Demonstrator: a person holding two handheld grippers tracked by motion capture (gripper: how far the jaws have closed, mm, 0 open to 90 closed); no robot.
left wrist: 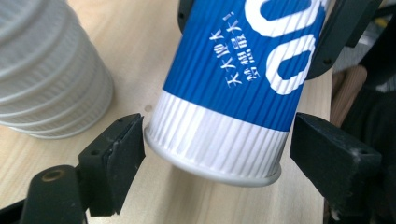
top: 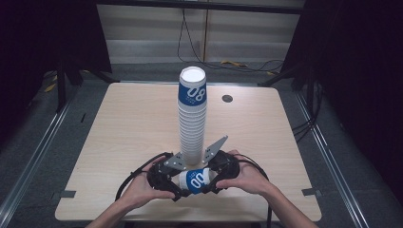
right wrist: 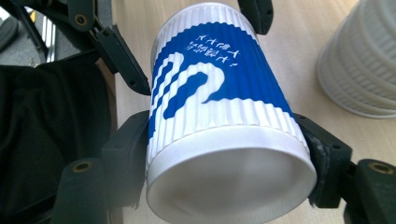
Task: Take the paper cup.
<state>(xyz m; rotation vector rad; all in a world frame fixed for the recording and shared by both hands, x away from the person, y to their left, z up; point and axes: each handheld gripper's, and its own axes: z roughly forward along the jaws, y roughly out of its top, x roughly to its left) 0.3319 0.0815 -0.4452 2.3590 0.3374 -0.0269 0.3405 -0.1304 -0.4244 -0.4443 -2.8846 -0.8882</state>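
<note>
The light wooden desk point(top: 123, 142) carries everything, with a small dark round hole point(top: 227, 98) set in its far right part. Standing upright near the middle of the desk is a tall stack of cups point(top: 192, 116), white and ribbed, the topmost one banded in blue with white figures. Just in front of the stack's foot, near the desk's front edge, a single blue-and-white paper cup point(top: 194, 180) lies sideways, held between the two grippers. The right gripper point(top: 215, 182) has its jaws pinching the cup at one end; in the right gripper view both black jaws press against the white ribbed wall on either side of the cup point(right wrist: 219, 116). The left gripper point(top: 177, 187) faces it from the other end; in the left gripper view its jaws stand spread, one on each side of the cup's rim point(left wrist: 224, 158), one jaw close beside the rim and the other clear of it.
</note>
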